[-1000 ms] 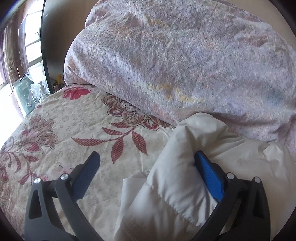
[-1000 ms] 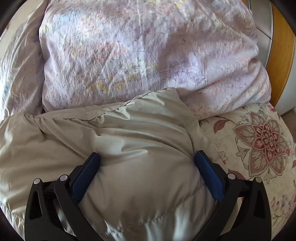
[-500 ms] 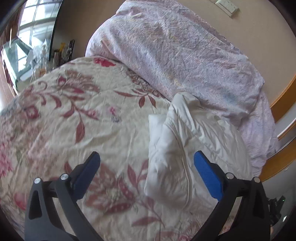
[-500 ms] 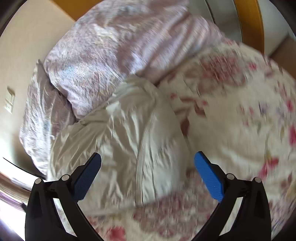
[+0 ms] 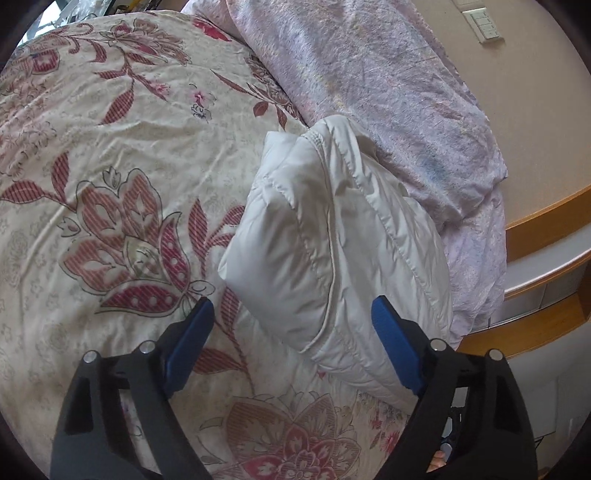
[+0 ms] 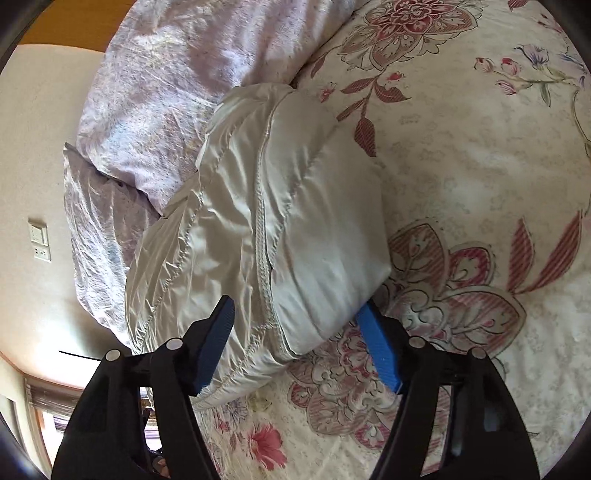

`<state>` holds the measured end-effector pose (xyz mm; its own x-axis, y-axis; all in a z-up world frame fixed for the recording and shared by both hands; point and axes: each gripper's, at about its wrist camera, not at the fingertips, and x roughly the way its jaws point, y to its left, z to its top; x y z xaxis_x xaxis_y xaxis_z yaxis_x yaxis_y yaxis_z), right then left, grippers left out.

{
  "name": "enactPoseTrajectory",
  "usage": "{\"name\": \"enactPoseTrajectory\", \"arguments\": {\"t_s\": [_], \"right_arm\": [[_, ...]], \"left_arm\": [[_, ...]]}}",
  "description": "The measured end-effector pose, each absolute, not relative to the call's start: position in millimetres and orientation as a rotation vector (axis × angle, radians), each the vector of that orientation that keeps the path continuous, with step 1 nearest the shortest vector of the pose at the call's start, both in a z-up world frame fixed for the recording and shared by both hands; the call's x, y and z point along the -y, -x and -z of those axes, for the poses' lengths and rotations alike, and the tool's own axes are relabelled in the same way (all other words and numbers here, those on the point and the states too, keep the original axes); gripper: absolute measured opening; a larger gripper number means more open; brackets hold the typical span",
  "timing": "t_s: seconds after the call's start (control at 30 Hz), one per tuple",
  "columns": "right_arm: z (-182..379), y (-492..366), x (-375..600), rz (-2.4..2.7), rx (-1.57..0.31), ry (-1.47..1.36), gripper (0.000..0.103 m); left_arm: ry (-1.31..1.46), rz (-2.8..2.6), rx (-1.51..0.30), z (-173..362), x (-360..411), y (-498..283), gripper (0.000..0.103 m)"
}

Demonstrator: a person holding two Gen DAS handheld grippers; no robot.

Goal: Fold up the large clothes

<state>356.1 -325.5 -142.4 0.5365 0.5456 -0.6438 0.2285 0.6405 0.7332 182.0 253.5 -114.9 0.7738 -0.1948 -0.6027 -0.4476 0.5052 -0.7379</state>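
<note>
white puffer jacket (image 5: 332,236) lay folded into a thick bundle on the bed (image 5: 110,155), at the head end, its far edge pressed against a lilac floral pillow (image 5: 388,92). a second, greyer pillow (image 6: 99,206) sat behind the first, against the beige wall (image 6: 33,147). bed cover was cream with large red flower print. quilted seams and a stitched hem ran along the length of the bundle; top fold overlapped the lower layer.

left gripper (image 5: 291,343) hovered above the near end of the jacket, fingers (image 5: 190,343) spread wide, nothing held between them. blue pads clear of the fabric in this view.

right gripper (image 6: 299,347) also spread wide, nothing clamped. its left finger (image 6: 214,347) overlapped the jacket's near edge in the view; its right finger (image 6: 380,354) showed just beside the bundle's corner, over the bed cover. contact with fabric could not be told.

light switch plate (image 5: 484,24) on the wall above the pillows. wooden headboard edge (image 5: 546,221) ran past the pillow end of the bed.
</note>
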Motion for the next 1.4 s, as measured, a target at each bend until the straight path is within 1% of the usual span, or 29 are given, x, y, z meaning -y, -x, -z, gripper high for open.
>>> {"name": "enactPoseTrajectory", "arguments": {"t_s": [0.03, 0.13, 0.2, 0.3, 0.37, 0.43, 0.47, 0.53, 0.63, 0.8, 1.0, 1.2, 1.4], "right_arm": [[142.8, -356.2, 325.1, -0.221, -1.006, -0.896, 0.069], [144.7, -356.3, 325.3, -0.219, -0.973, -0.917, 0.066], [146.3, -356.3, 325.9, -0.221, -0.954, -0.928, 0.065], [149.1, -357.2, 326.9, -0.233, -0.925, -0.954, 0.063], [150.3, -357.4, 328.5, -0.239, -0.912, -0.965, 0.059], [152.0, -356.0, 331.6, -0.25, -0.899, -0.979, 0.05], [151.9, -355.2, 333.0, -0.256, -0.891, -0.981, 0.047], [150.1, -353.9, 334.2, -0.272, -0.879, -0.98, 0.037], [141.2, -350.7, 332.2, -0.285, -0.854, -0.96, 0.03], [115.5, -346.0, 324.8, -0.322, -0.807, -0.911, 0.025], [84.3, -326.1, 309.8, -0.416, -0.769, -0.855, 0.023], [69.9, -283.4, 293.4, -0.522, -0.795, -0.792, 0.023], [78.9, -228.4, 275.1, -0.599, -0.839, -0.725, 0.023]], "left_arm": [[1.071, -0.159, -0.701, 116.2, -253.0, -183.4, 0.078], [1.134, -0.132, -0.701, 122.0, -249.0, -190.1, 0.07], [1.138, -0.141, -0.686, 122.0, -246.2, -193.6, 0.069], [1.188, -0.149, -0.646, 125.6, -247.8, -195.1, 0.061], [1.227, -0.148, -0.624, 129.2, -252.7, -192.8, 0.052], [1.265, -0.14, -0.61, 134.1, -257.9, -190.1, 0.042], [1.277, -0.131, -0.606, 135.7, -259.8, -189.5, 0.04], [1.269, -0.118, -0.602, 134.0, -260.6, -189.3, 0.031], [1.209, -0.122, -0.591, 121.2, -256.2, -190.9, 0.023], [1.141, -0.106, -0.562, 100.4, -255.8, -190.2, 0.019], [1.042, -0.141, -0.513, 72.4, -256.5, -165.9, 0.018], [1.046, -0.164, -0.49, 61.6, -267.8, -100.3, 0.018], [1.07, -0.213, -0.476, 71.7, -273.5, -22.7, 0.018]]}}
